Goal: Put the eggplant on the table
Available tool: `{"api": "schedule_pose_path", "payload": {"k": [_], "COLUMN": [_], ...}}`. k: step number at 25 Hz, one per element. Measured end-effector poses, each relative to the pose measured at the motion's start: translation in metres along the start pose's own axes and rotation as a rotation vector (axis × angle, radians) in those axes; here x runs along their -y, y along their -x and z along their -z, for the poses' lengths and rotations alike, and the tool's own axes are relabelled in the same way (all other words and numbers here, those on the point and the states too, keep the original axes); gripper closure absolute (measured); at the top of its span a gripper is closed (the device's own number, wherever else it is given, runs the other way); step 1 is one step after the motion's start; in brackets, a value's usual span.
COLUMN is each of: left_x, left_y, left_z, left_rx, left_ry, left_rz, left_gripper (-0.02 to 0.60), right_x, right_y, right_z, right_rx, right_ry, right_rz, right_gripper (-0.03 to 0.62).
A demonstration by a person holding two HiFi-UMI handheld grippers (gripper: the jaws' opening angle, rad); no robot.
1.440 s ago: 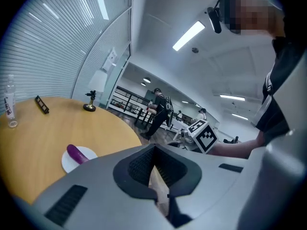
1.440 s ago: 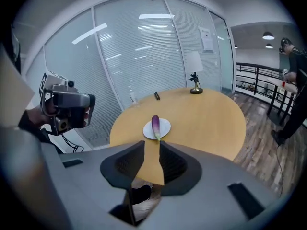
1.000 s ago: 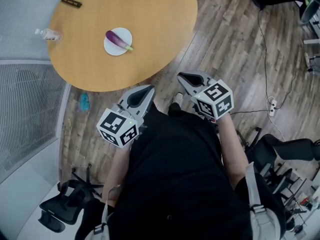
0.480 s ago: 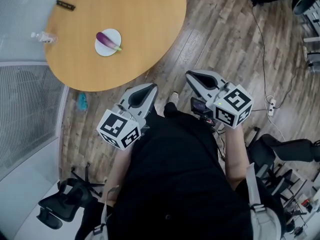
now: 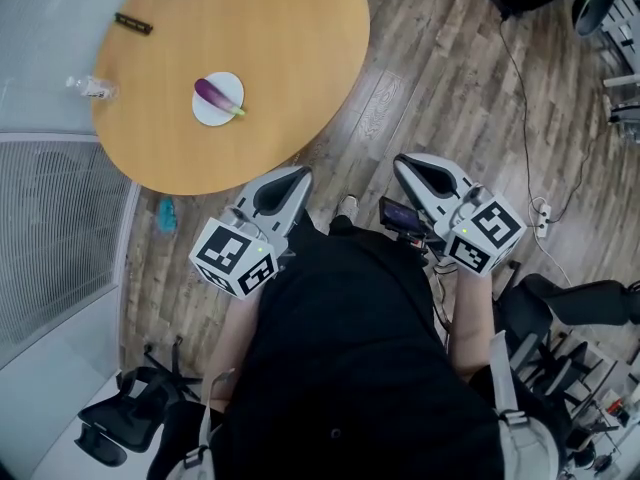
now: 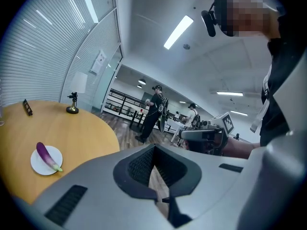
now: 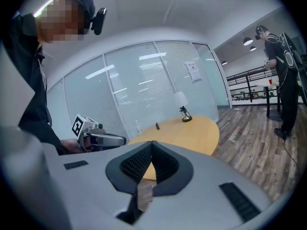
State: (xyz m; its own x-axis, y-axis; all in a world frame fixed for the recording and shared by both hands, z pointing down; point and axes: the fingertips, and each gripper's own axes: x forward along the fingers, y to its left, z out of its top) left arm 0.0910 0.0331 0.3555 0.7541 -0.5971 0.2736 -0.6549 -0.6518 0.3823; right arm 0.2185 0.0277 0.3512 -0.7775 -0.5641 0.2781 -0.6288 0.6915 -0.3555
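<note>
A purple eggplant (image 5: 217,94) lies on a small white plate (image 5: 205,113) on the round wooden table (image 5: 280,58). The left gripper view also shows the eggplant (image 6: 47,155) on its plate (image 6: 39,166), far left. Both grippers hang in front of the person's body, off the table's near edge and well short of the plate. My left gripper (image 5: 296,175) points toward the table, jaws shut and empty (image 6: 154,145). My right gripper (image 5: 405,160) is over the wooden floor to the right, also shut with nothing in it (image 7: 152,142).
On the table's far side are a small black object (image 5: 133,23), a clear bottle (image 5: 90,89) and a small stand (image 6: 72,109). A glass wall with blinds runs on the left. A teal object (image 5: 166,212), cables, a power strip (image 5: 545,209) and office chairs (image 5: 125,418) are around. People stand in the background (image 6: 155,110).
My right gripper has risen and moved right, away from the table. The left gripper shifted only slightly. The eggplant and plate have stayed put.
</note>
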Motion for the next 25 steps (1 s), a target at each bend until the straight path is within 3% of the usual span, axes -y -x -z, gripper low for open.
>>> {"api": "schedule_pose_path", "payload": {"k": [7,25], "left_x": [0.003,0.013], "left_y": [-0.002,0.009], "left_z": [0.005,0.021], "left_rx": [-0.006,-0.017], "left_ry": [0.007,0.022], "left_rz": [0.009,-0.008], "left_gripper": [0.572,0.572], "right_x": [-0.003,-0.013], "right_y": [0.001,0.014], "right_z": [0.005,0.009], "right_rx": [-0.038,-0.026], "right_ry": [0.038,0.02], "right_rz": [-0.009,-0.019], "right_gripper": [0.577,0.577]}}
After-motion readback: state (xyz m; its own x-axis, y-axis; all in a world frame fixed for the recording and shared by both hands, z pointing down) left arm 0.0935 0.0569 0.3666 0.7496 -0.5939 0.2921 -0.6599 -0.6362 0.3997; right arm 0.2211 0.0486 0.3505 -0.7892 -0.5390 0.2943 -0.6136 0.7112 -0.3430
